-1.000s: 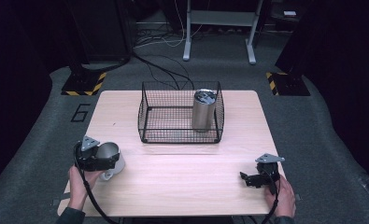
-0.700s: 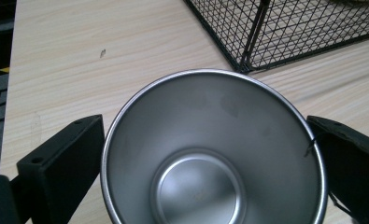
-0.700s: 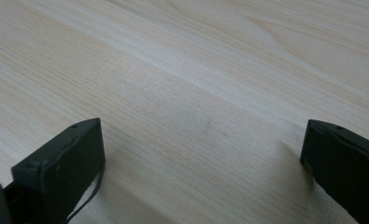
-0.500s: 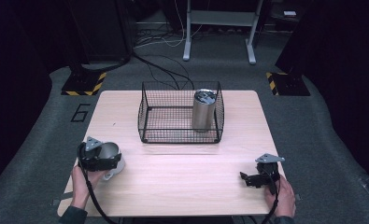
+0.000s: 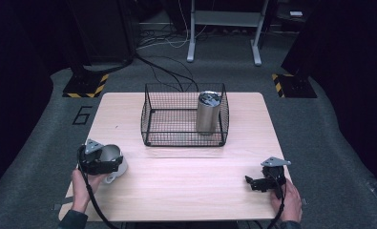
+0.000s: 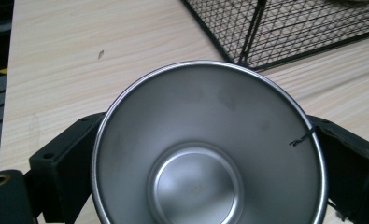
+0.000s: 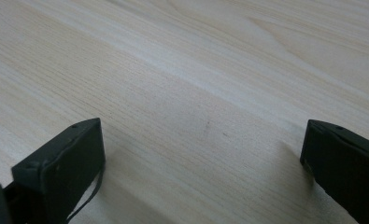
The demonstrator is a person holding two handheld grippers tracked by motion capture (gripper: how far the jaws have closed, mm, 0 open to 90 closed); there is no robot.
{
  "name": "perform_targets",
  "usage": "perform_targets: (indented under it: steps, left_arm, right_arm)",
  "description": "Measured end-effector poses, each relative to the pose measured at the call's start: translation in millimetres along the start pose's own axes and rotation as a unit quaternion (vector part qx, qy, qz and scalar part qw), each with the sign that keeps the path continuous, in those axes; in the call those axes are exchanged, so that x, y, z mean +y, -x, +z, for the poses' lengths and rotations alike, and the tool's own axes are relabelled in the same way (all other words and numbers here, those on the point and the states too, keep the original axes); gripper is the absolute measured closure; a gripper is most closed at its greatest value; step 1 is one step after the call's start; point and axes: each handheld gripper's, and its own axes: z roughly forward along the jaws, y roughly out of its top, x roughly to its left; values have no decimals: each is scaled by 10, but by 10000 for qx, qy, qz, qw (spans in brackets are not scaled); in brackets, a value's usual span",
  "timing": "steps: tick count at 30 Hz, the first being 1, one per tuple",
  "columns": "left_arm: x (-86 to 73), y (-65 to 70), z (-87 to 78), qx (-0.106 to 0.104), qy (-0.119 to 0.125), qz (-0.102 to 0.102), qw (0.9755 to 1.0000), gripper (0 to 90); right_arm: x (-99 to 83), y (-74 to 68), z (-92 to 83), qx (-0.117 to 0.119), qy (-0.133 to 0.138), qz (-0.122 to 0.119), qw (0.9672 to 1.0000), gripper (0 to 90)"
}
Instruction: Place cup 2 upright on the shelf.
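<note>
Near the front-left corner of the bench, well short of the wire basket, our left claw grips a steel cup. From the left gripper view we look straight into the cup: its round rim sits between the two black jaws, one pressed against each side of the wall, and its flat bottom shines back at us. A thin dark thread or scratch marks the rim on the side nearer the basket, whose black corner lies beyond the cup, apart from it. In the high view the cup lies tilted towards the basket's left half, its mouth turned up and away from us; we cannot tell whether its underside touches the bench. Our hand holds the claw from the near edge, the cable trailing down past the wrist.

Inside the basket, against its right wall, stands an upright steel tumbler.

Well to the right of the basket's near side, close to the front edge, our right claw rests low over the wood. The right gripper view shows its jaws spread wide with bare bench between them, holding nothing.
</note>
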Motion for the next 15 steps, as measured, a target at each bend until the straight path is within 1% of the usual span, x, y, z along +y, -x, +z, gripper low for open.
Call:
perform_targets:
  steps: [1,3,4,5,7,8,11,15]
  left_arm:
    - [13,8,-15,-9,9,15,10000,61]
    - [56,31,-61,-96,30,85,9999,61]
    - [73,47,-75,-109,79,111,9998,61]
    - [110,68,-107,-182,66,187,9996,61]
    - [134,89,-123,-217,89,206,9995,61]
    - [155,100,-137,-268,59,270,9993,61]
    - [197,142,-156,-304,109,334,9989,61]
    - [244,173,-172,-434,122,339,9984,61]
  right_arm:
    - [0,0,0,0,0,0,10000,0]
    - [0,0,0,0,2,2,10000,0]
    - [-1,-2,2,-3,13,7,10000,0]
    - [0,0,0,1,-2,1,10000,0]
    - [0,-1,0,-1,1,4,10000,0]
    - [0,0,0,-1,1,2,10000,0]
    - [0,0,0,-1,3,1,10000,0]
    - [0,0,0,-2,3,2,10000,0]
